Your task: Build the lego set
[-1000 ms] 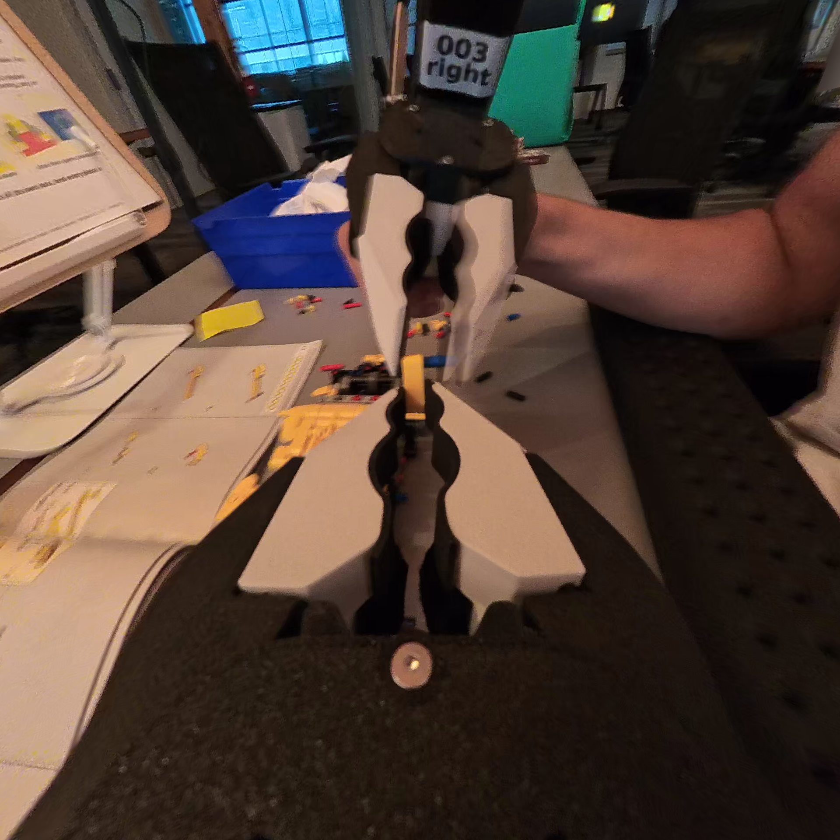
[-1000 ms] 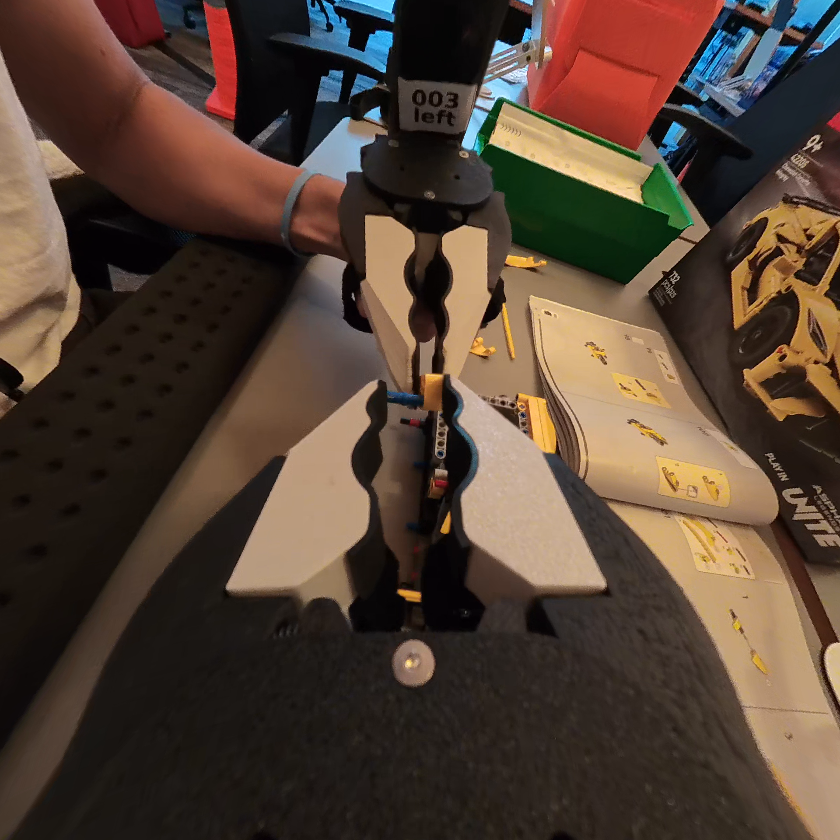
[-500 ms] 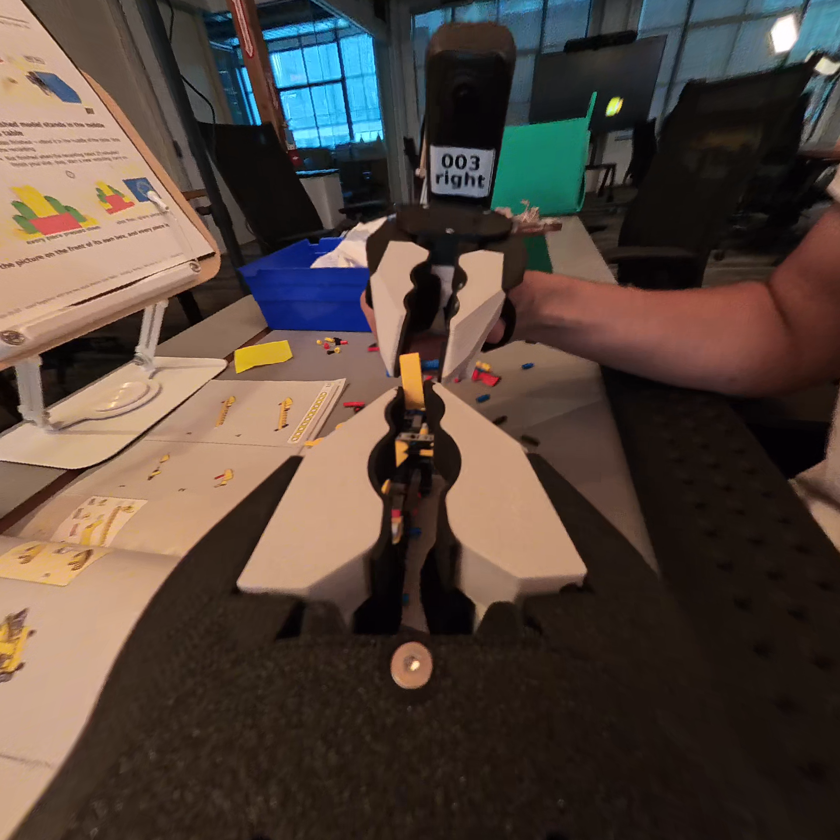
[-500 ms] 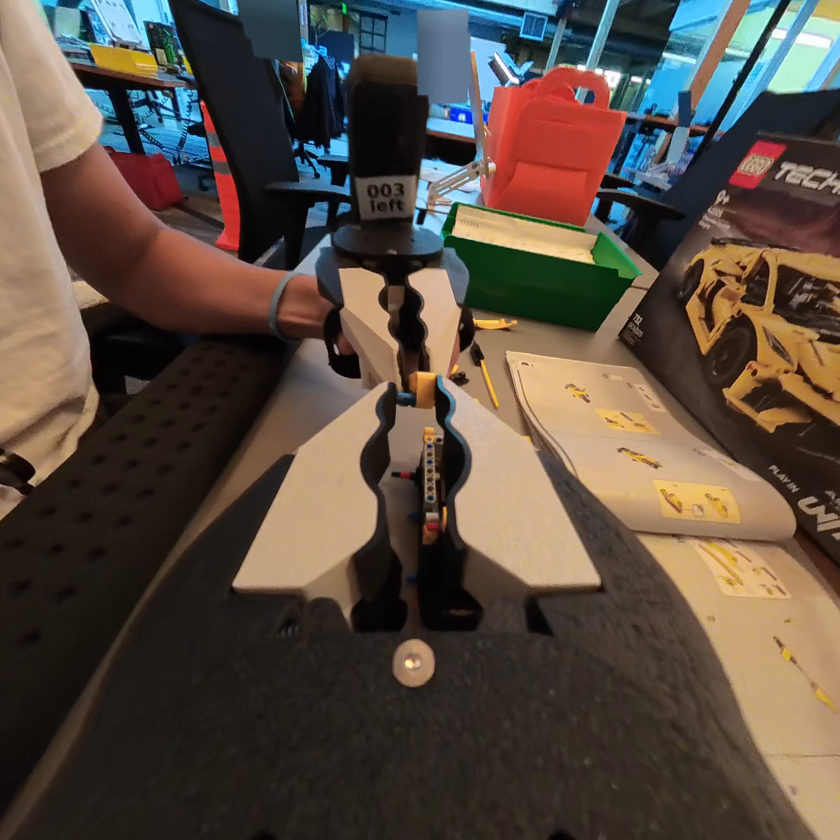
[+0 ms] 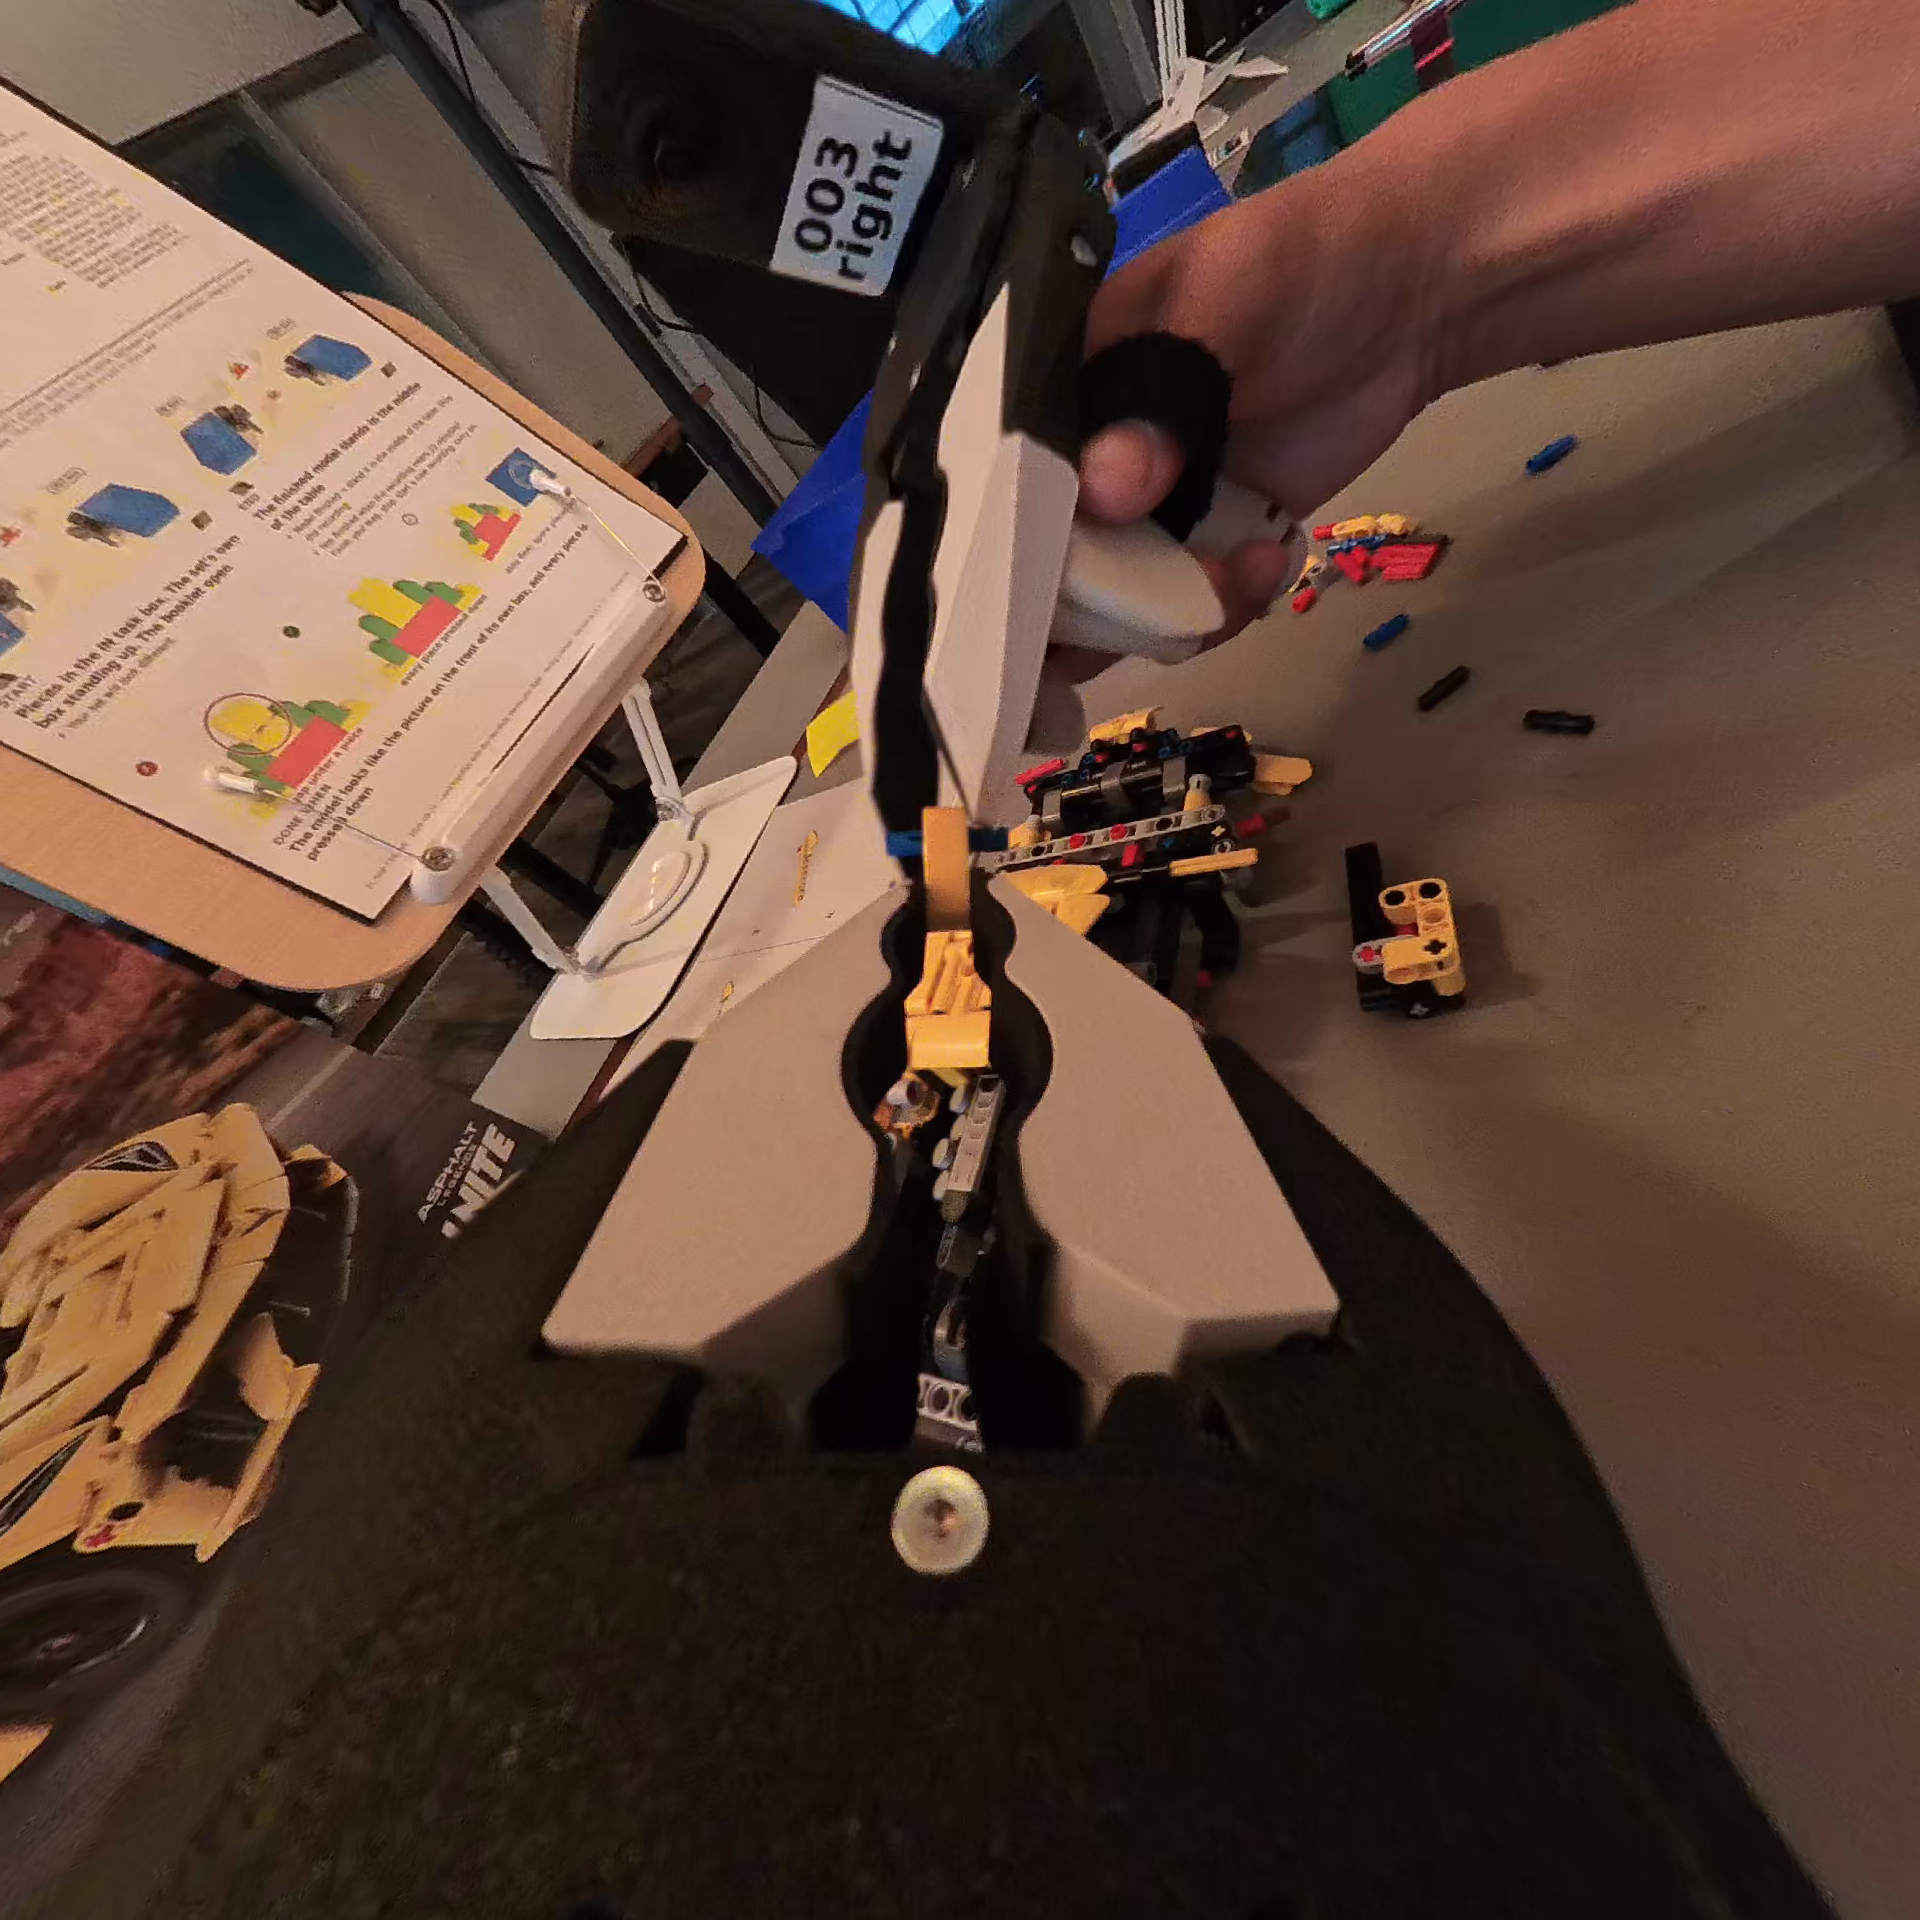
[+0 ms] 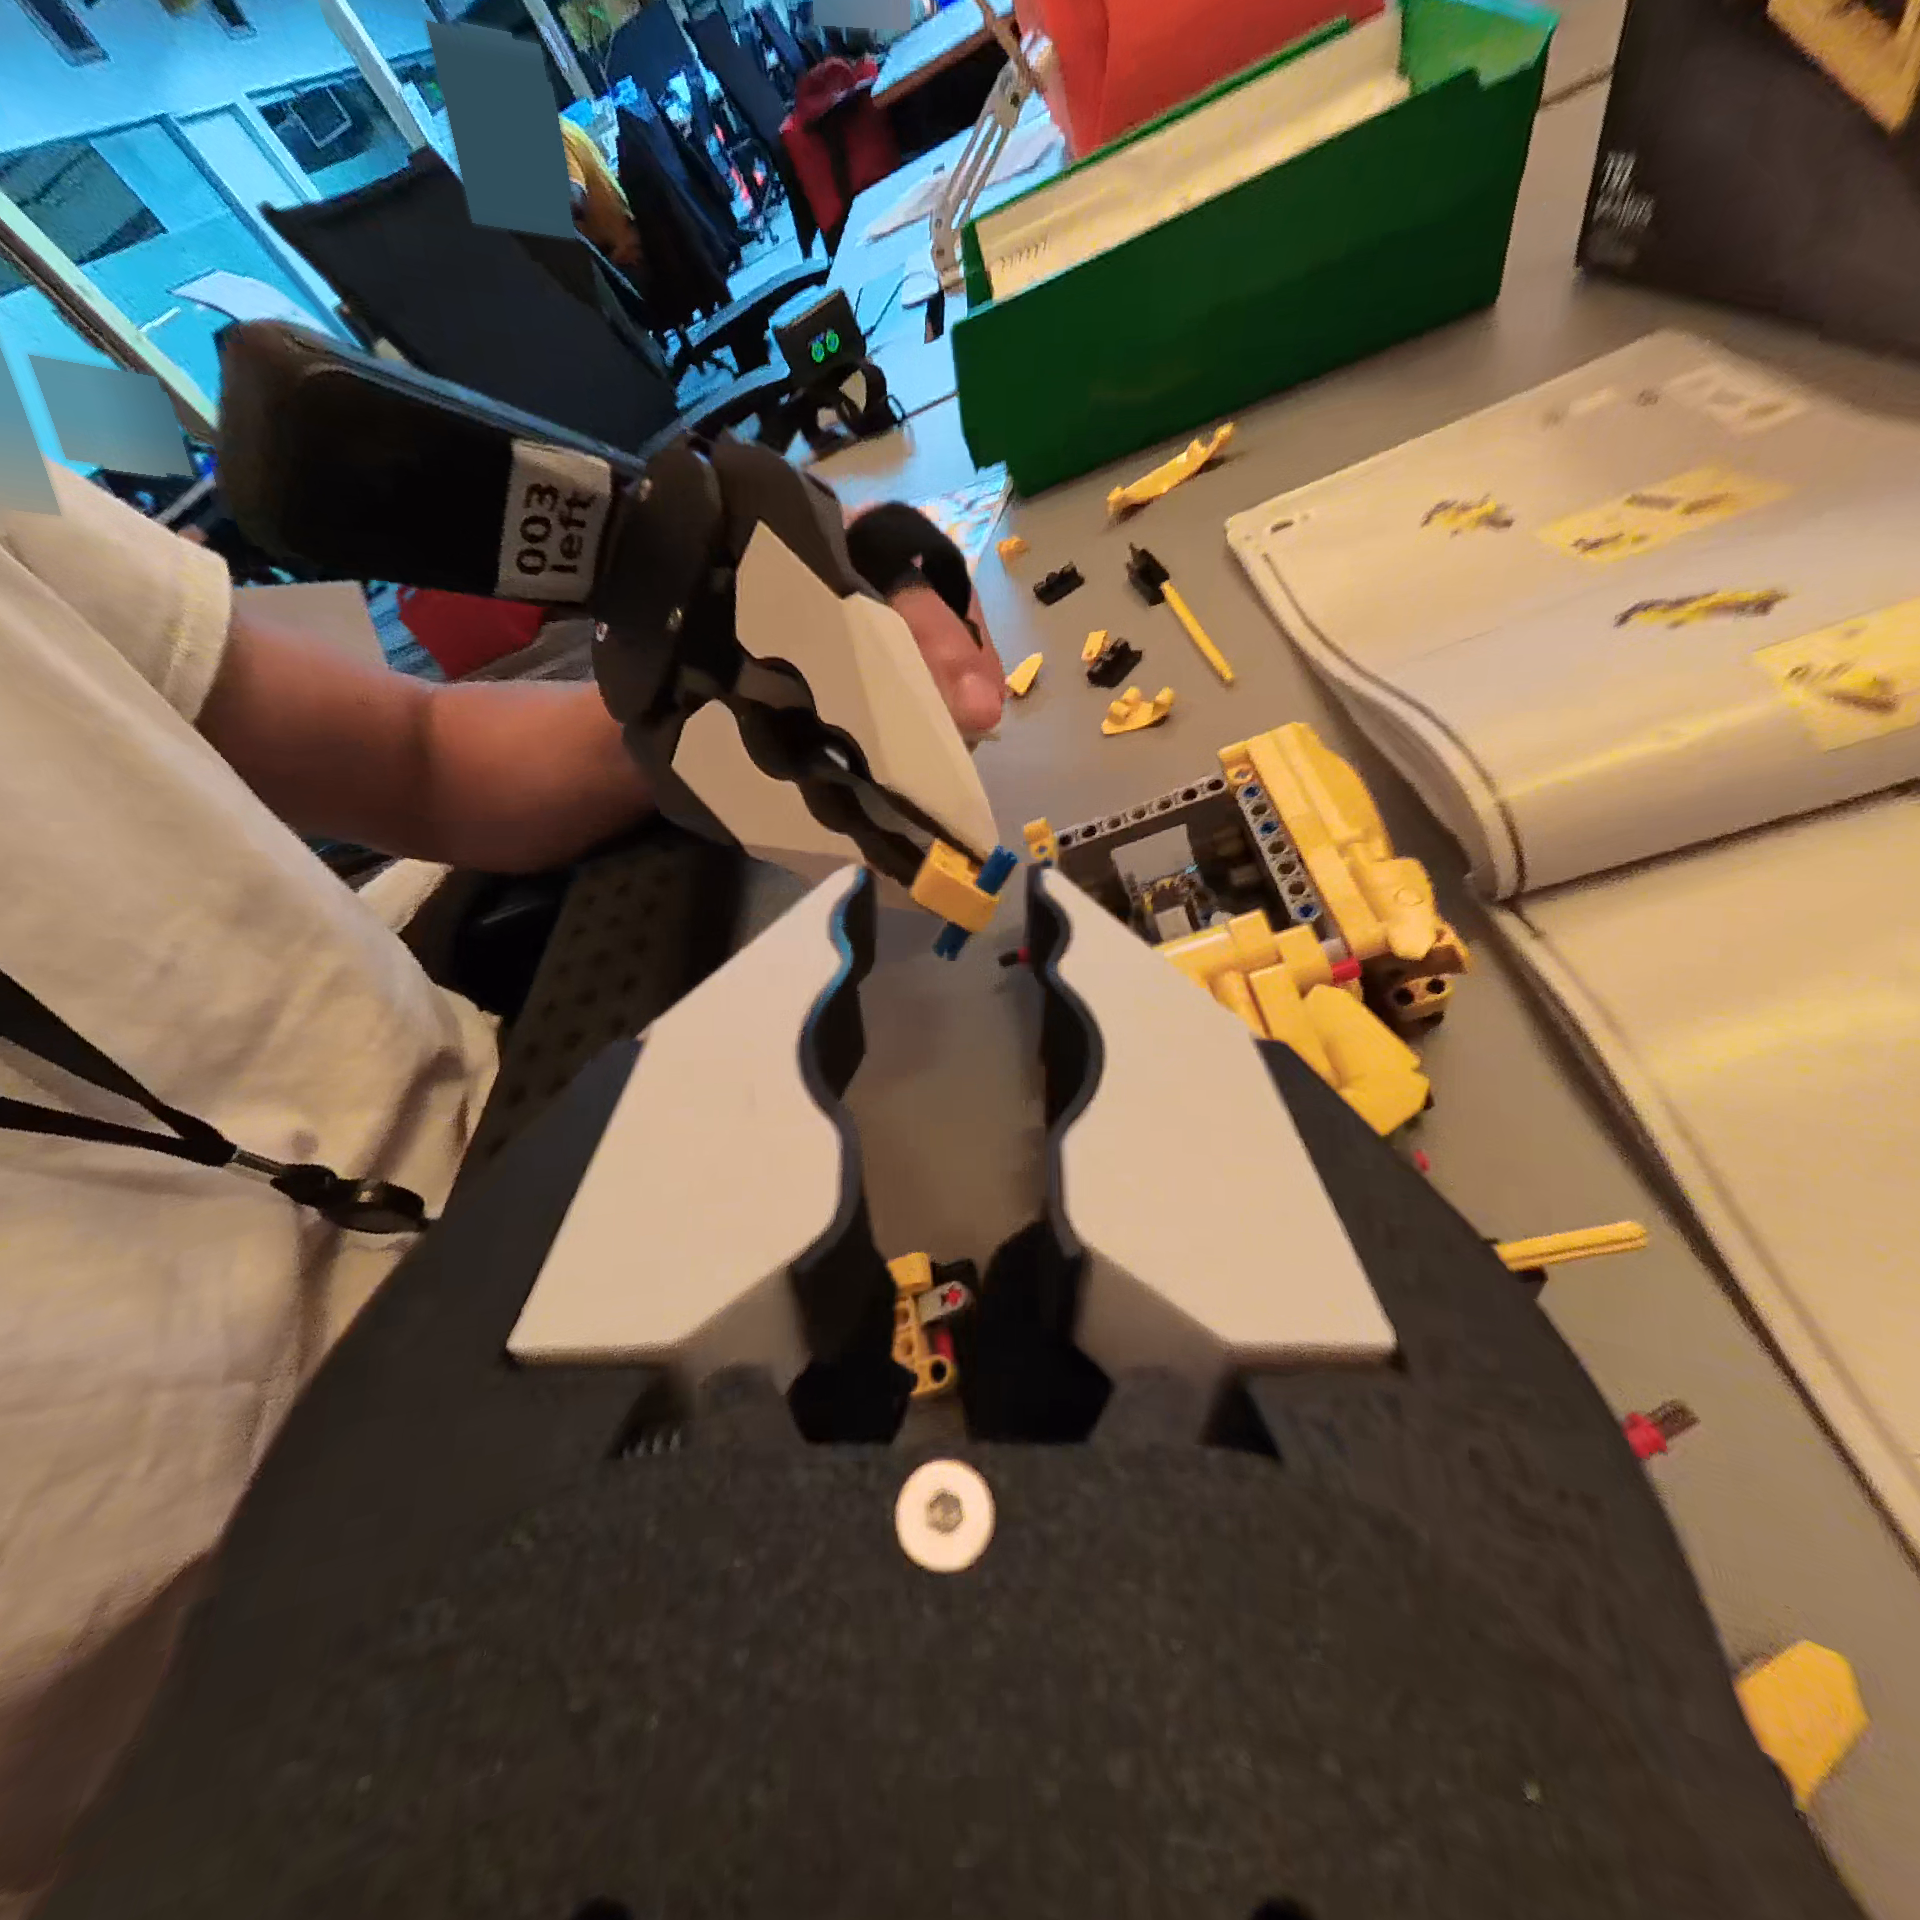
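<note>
A person's left gripper point(image 5: 948, 894) pinches a small yellow Lego piece point(image 5: 945, 868) with a blue pin point(image 6: 997, 868) through it, the fingers drawn in tight on the part at 12 o'clock of the left wrist view. The right gripper point(image 6: 943, 899) faces it with its jaws spread wide and nothing between them; in the right wrist view the yellow piece hangs just at the gap between its tips, and whether it touches either one cannot be told. In the left wrist view the right gripper comes down edge-on from 12 o'clock, its tips right above the held piece.

On the grey table point(image 5: 1662, 1039), the partly built yellow and black Lego chassis point(image 6: 1299, 904) lies just beyond the right gripper's tips at 2 o'clock in its view. A small yellow and black subassembly point(image 5: 1408, 945) stands apart from it at 3 o'clock in the left wrist view, with red, blue and black pins point(image 5: 1371, 561) scattered farther off. An open instruction booklet point(image 6: 1610, 644) lies at 2 o'clock of the right wrist view, a green bin point(image 6: 1247, 312) behind it at 1 o'clock. An instruction sheet on a stand point(image 5: 312, 582) sits at 10 o'clock in the left wrist view, the set's box point(image 5: 156, 1299) below it at 8 o'clock.
</note>
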`<action>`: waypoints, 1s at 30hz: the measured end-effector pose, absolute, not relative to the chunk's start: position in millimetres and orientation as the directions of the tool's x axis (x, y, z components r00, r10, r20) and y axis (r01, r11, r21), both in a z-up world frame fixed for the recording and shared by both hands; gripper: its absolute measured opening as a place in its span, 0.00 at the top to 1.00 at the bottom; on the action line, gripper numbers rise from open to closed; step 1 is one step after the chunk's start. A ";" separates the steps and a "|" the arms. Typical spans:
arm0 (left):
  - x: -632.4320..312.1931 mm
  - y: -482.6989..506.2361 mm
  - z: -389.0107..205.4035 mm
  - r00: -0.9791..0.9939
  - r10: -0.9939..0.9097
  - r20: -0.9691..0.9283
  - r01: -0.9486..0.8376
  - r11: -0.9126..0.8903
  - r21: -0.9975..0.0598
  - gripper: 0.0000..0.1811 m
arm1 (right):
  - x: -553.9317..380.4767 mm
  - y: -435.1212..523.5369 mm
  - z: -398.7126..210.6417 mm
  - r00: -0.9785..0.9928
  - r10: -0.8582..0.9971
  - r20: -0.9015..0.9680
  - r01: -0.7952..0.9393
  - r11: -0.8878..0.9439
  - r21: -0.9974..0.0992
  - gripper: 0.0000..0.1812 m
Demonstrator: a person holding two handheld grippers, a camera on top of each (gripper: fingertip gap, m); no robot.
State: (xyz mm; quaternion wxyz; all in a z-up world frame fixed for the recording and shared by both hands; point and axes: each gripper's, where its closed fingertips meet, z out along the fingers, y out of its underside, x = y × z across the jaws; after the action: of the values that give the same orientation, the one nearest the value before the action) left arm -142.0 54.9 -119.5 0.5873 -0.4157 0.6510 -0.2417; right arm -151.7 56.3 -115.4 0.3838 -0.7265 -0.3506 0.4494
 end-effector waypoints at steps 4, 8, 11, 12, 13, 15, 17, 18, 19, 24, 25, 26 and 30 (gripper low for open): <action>-142.0 54.2 -117.4 0.042 -0.815 -0.579 -0.250 0.552 -0.795 0.96 | -151.9 55.4 -116.5 0.349 0.845 -0.405 0.171 -0.483 -0.859 0.91; -141.7 57.3 -112.4 0.089 -0.826 -0.557 -0.251 0.523 -0.815 0.95 | -151.3 57.7 -112.2 0.340 0.831 -0.440 0.128 -0.504 -0.854 0.91; -145.4 65.9 -95.6 0.181 -0.846 -0.502 -0.199 0.468 -0.861 0.94 | -151.5 63.5 -97.1 0.281 0.806 -0.521 -0.010 -0.540 -0.842 0.91; -147.6 68.5 -89.1 0.210 -0.851 -0.481 -0.171 0.453 -0.875 0.94 | -153.5 65.9 -90.3 0.238 0.790 -0.565 -0.079 -0.564 -0.822 0.91; -150.1 71.3 -82.5 0.239 -0.859 -0.454 -0.139 0.432 -0.891 0.94 | -155.6 69.1 -83.3 0.191 0.769 -0.611 -0.155 -0.591 -0.792 0.92; -154.7 73.6 -70.3 0.274 -0.877 -0.395 -0.070 0.391 -0.918 0.94 | -159.6 71.1 -71.0 0.081 0.729 -0.680 -0.267 -0.642 -0.719 0.92; -157.7 75.4 -63.0 0.291 -0.895 -0.339 -0.021 0.348 -0.937 0.92 | -161.6 72.2 -64.3 0.028 0.715 -0.698 -0.316 -0.656 -0.685 0.92; -158.6 76.9 -60.5 0.301 -0.900 -0.315 -0.003 0.329 -0.944 0.91 | -161.6 72.9 -62.1 0.024 0.716 -0.697 -0.331 -0.653 -0.682 0.92; -159.6 79.3 -57.9 0.316 -0.903 -0.291 0.015 0.311 -0.950 0.91 | -161.1 74.2 -60.0 0.025 0.717 -0.696 -0.349 -0.647 -0.678 0.92; -162.5 89.0 -50.3 0.341 -0.931 -0.129 0.103 0.173 -0.980 0.90 | -152.5 87.8 -48.6 0.057 0.716 -0.696 -0.512 -0.578 -0.636 0.92; -161.3 87.4 -49.5 0.325 -0.941 -0.097 0.121 0.143 -0.982 0.90 | -149.0 90.3 -44.3 0.041 0.716 -0.697 -0.565 -0.559 -0.607 0.92; -159.4 85.5 -49.4 0.312 -0.947 -0.072 0.131 0.118 -0.984 0.90 | -146.5 92.6 -42.3 0.026 0.711 -0.703 -0.606 -0.548 -0.577 0.92; -151.6 81.1 -53.0 0.317 -0.946 -0.071 0.114 0.112 -0.987 0.90 | -146.5 95.1 -40.3 -0.020 0.697 -0.717 -0.673 -0.539 -0.506 0.91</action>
State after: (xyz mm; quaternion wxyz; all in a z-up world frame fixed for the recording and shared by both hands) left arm -151.6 81.1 -53.0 0.6271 -0.5151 0.4035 -0.4227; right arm -146.5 95.1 -40.3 0.4798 -0.5096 -0.0117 0.7141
